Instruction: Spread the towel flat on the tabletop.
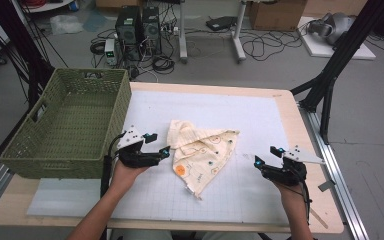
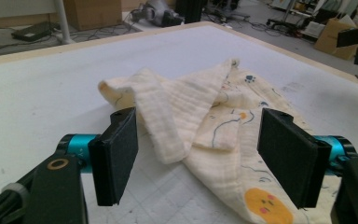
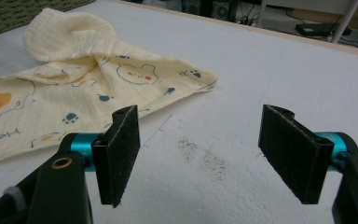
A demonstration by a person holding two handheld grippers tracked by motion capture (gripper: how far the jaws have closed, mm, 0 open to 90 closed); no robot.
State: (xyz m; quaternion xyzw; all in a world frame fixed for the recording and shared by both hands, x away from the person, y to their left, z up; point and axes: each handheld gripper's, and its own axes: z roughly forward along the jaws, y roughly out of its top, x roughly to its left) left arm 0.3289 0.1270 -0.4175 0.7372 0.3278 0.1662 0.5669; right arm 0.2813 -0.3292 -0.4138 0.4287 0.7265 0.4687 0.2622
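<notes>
Cloth (image 1: pixel 203 150): cream muslin, printed with bears, paw marks and an orange disc; lies crumpled and partly folded over itself at mid-bench (image 1: pixel 260 107), on the white gridded mat. One narrow flap doubled across the upper layer; long pointed corner trailing toward the near edge.

Left tongs (image 1: pixel 163 145): spread wide, nothing pinched; set just beside the cloth's left edge, pads either side of the folded flap in the left gripper view (image 2: pixel 198 140), not pressing it.

Right tongs (image 1: pixel 267 156): spread wide, nothing between the pads; near the cloth's right corner but apart from it, over bare mat with a faint dark smudge in the right gripper view (image 3: pixel 200 142).

Basket (image 1: pixel 45 150): green woven, at the left of the bench, beside the left hand.

Handling note, as judgement: likely step is taking hold of the cloth to spread or fold it. Best done by lowering each pair of tongs onto a single-layer corner, not the bunched middle; pinching at the very edge; drawing outward evenly so the doubled flap unrolls without dragging the whole piece.
</notes>
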